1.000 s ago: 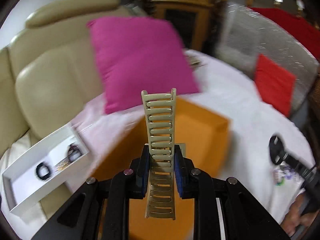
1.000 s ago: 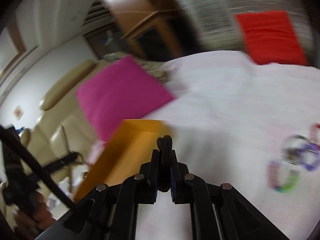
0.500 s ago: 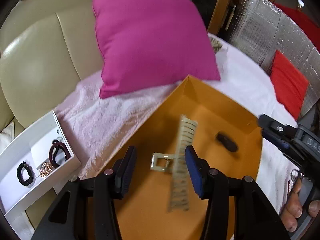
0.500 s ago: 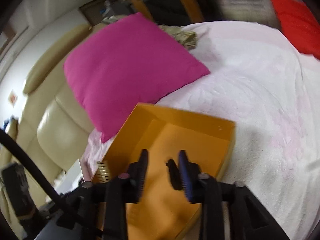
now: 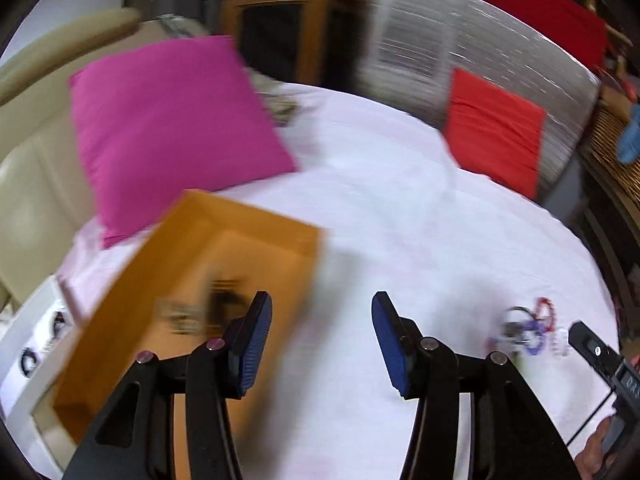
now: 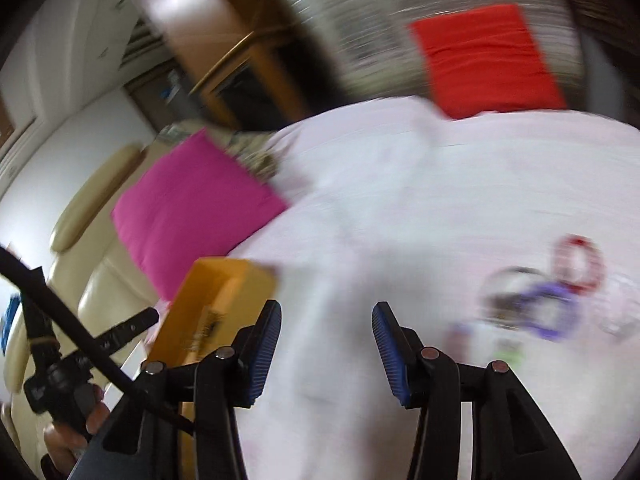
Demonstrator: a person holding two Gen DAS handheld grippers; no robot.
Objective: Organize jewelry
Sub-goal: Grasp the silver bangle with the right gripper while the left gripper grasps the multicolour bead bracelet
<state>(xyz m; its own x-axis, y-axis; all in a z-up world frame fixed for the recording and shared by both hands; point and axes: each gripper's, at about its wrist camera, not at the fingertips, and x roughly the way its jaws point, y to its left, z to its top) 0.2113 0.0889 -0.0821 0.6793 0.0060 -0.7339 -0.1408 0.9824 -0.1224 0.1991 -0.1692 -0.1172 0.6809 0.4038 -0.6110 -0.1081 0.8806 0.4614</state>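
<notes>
Far left in the left wrist view, a white tray [image 5: 24, 340] sits at the edge with dark ring-shaped pieces [image 5: 29, 360] in it, all smeared by blur. Just beside it, the orange box [image 5: 132, 320] lies open on the white cloth [image 5: 380, 220], and inside sits a pale, blurred hair clip [image 5: 180, 314] with a small dark piece [image 5: 224, 300] next to it. Behind the box a magenta cushion [image 5: 168, 128] leans on the cream sofa [image 5: 28, 184].

The left gripper [image 5: 322, 338] is spread, nothing between its blue pads [image 5: 256, 344]; those jaws have just been opening, and only bare cloth shows in the gap. Moving right, a red cushion [image 5: 496, 136] rests against a silvery backing, well apart from the box. Lower right, a cluster of bracelets [image 5: 532, 328], purple and red among them, lies on the cloth, with the other gripper's black body [image 5: 600, 364] just beside it.

Over to the right wrist view: the other hand [image 6: 76, 424] grips its handle at far left, then the orange box [image 6: 216, 300], then the right gripper [image 6: 326, 352], jaws apart and empty, just been opening too. The bracelets [image 6: 552, 304] lie to its right, nothing standing between.
</notes>
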